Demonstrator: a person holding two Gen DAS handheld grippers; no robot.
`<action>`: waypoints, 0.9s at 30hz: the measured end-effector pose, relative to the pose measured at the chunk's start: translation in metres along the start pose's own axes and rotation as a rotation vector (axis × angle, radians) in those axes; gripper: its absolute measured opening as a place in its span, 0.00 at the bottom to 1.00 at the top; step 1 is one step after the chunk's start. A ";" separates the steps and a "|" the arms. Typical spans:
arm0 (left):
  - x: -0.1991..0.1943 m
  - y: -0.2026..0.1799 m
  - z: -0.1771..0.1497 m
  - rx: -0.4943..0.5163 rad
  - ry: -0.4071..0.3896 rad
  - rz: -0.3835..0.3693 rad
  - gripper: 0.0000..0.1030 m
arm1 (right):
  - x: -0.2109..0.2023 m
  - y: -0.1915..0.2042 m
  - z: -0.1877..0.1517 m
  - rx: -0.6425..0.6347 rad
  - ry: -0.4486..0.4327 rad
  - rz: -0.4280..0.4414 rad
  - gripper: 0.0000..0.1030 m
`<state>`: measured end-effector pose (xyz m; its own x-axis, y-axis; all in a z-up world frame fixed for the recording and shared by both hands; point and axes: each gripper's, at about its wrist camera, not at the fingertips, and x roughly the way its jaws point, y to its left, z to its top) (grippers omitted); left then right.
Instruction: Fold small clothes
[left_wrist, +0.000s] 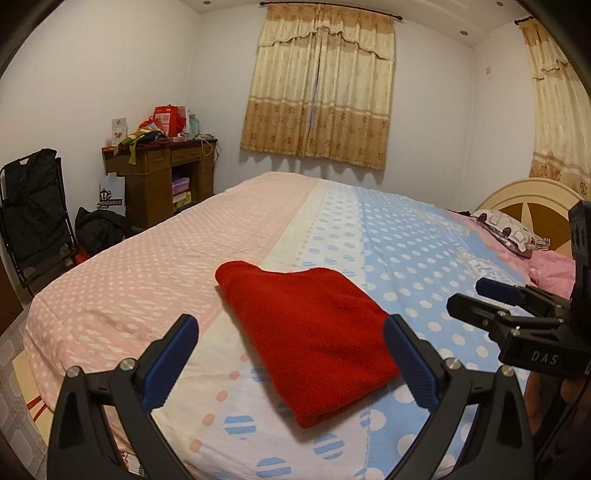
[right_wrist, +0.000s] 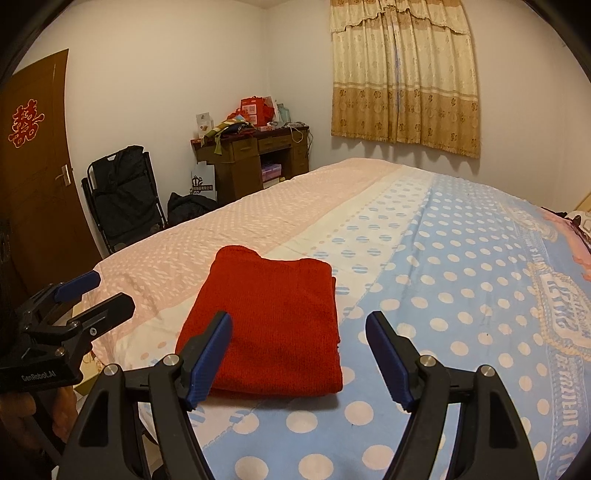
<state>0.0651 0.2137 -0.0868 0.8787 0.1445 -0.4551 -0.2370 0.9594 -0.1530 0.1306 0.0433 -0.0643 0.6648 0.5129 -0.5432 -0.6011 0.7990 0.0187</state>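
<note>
Left claw spread wide, holds nothing. Right claw spread too. Red cloth lies folded near bed's front edge; looks done, so claws hang back.

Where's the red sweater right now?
The red sweater lies folded on the bed near its front edge, just ahead of both open grippers.

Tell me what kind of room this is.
Almost certainly a home bedroom: a wide bed under a polka-dot cover, a pillow by its headboard, and a cluttered wooden desk near the curtained window. A folded red garment lies on the bed.
</note>
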 end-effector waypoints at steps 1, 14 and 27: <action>0.000 -0.001 0.000 0.003 0.001 -0.001 0.99 | -0.001 -0.001 0.000 0.004 -0.003 0.001 0.73; -0.002 -0.003 -0.002 0.011 0.003 -0.001 0.99 | -0.002 -0.002 -0.001 0.014 -0.012 0.007 0.74; -0.003 -0.004 -0.003 0.023 0.003 -0.004 0.99 | -0.002 0.004 -0.005 0.024 -0.022 0.011 0.74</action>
<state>0.0623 0.2083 -0.0877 0.8782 0.1398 -0.4575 -0.2239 0.9653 -0.1347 0.1245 0.0440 -0.0672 0.6684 0.5280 -0.5239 -0.5975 0.8007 0.0448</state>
